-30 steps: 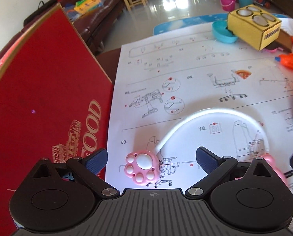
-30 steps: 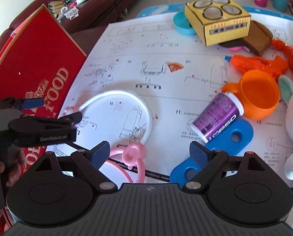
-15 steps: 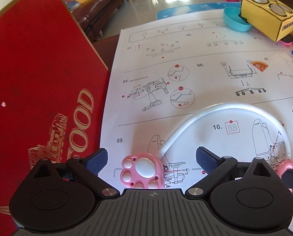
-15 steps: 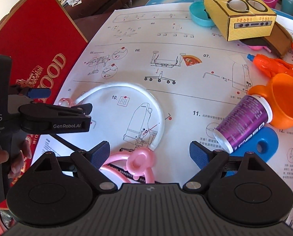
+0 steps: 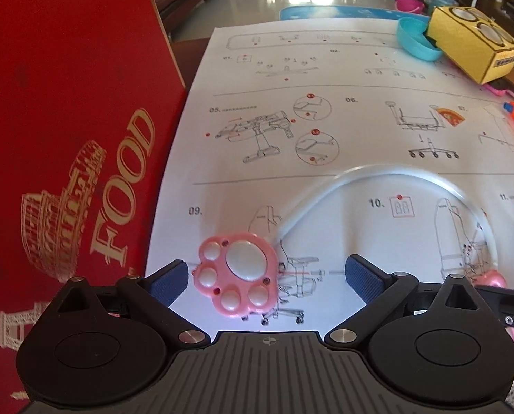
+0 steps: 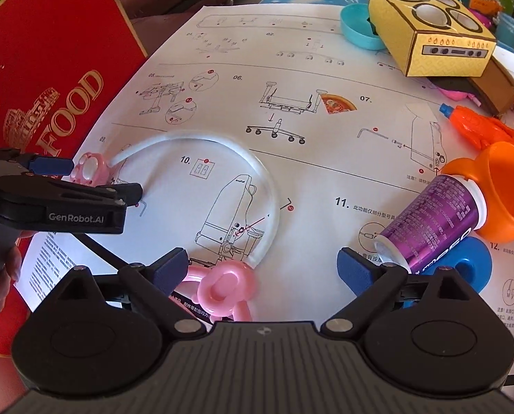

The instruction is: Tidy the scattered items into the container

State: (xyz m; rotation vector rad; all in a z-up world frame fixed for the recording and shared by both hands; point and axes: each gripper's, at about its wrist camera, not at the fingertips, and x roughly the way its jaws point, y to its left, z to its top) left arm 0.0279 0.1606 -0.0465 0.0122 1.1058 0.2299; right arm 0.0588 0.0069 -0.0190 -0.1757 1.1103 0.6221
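The left tool (image 5: 267, 272) is spread wide and grips nothing; the pink paw charm (image 5: 238, 274) lies between its 2 fingers, close to the left one, on the instruction sheet (image 5: 326, 120). A white headband (image 6: 257, 172) curves away from the charm. The right tool (image 6: 262, 265) is also wide open and empty, with a pink ring (image 6: 224, 284) just ahead between its fingers. The red box (image 5: 67, 120) stands left of the left tool.
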